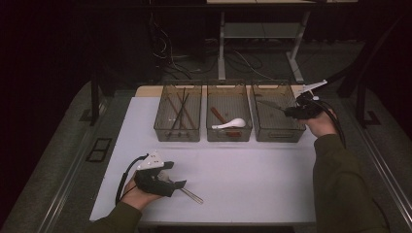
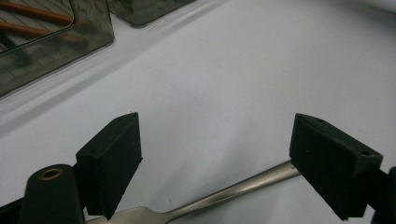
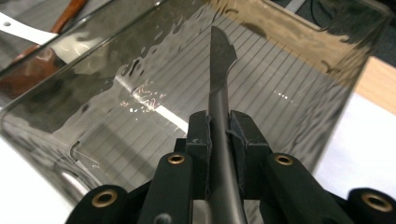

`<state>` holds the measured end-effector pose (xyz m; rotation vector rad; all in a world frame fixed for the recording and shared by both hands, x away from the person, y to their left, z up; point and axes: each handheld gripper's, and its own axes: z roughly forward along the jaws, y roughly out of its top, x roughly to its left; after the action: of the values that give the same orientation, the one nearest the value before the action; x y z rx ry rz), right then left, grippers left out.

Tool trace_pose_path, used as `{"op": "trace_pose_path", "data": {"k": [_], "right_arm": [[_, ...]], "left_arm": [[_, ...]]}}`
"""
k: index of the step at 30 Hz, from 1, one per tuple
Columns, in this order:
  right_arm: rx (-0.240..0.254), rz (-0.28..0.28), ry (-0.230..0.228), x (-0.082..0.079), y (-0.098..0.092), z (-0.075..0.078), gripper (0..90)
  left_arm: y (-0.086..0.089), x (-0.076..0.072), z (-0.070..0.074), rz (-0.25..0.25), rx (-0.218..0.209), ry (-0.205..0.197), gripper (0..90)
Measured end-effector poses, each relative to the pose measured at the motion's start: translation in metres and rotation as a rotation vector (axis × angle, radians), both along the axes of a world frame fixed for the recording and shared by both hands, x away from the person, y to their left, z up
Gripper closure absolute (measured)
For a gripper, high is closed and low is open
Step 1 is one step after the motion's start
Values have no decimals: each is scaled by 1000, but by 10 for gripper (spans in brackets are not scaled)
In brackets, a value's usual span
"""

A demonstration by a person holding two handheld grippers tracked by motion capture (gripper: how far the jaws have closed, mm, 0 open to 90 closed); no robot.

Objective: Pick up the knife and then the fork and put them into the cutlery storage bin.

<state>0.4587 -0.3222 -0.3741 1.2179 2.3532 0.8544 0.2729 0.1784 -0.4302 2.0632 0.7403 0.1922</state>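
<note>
Knife [image 3: 219, 93] clamped in right hand-held gripper [image 3: 219, 135]

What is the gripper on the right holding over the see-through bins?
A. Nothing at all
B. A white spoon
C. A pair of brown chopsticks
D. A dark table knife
D. In the right gripper view the right gripper has its jaws clamped on the handle of a dark knife, whose blade points out over the rightmost bin; the white spoon lies in the middle bin.
</note>
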Motion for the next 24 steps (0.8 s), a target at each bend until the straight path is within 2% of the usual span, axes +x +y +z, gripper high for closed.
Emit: {"op": "trace_pose_path", "data": {"k": [5,8,13,19,20,21,22,23,24], "right_arm": [[-9,-7,36,6,6,-8,783],[12,-29,61,10,8,-14,781],[9,-37,83,12,9,-18,778],[-25,-34,103,13,14,-25,759],[-20,-35,85,12,15,-25,681],[-20,-35,85,12,15,-25,681],[-6,-39,76,11,14,-23,615],[-6,-39,76,11,14,-23,615],[7,-40,57,10,12,-20,561]], "left_arm": [[0,0,-1,-1,0,2,160],[0,0,-1,-3,-2,0,160],[0,0,-1,-6,0,1,160],[-1,0,-1,-14,10,4,160],[-1,0,-1,-13,8,4,160],[-1,0,-1,-15,8,3,160],[-1,0,-1,-15,7,2,160],[-1,0,-1,-16,8,2,160],[-1,0,-1,-16,8,1,159]]}}
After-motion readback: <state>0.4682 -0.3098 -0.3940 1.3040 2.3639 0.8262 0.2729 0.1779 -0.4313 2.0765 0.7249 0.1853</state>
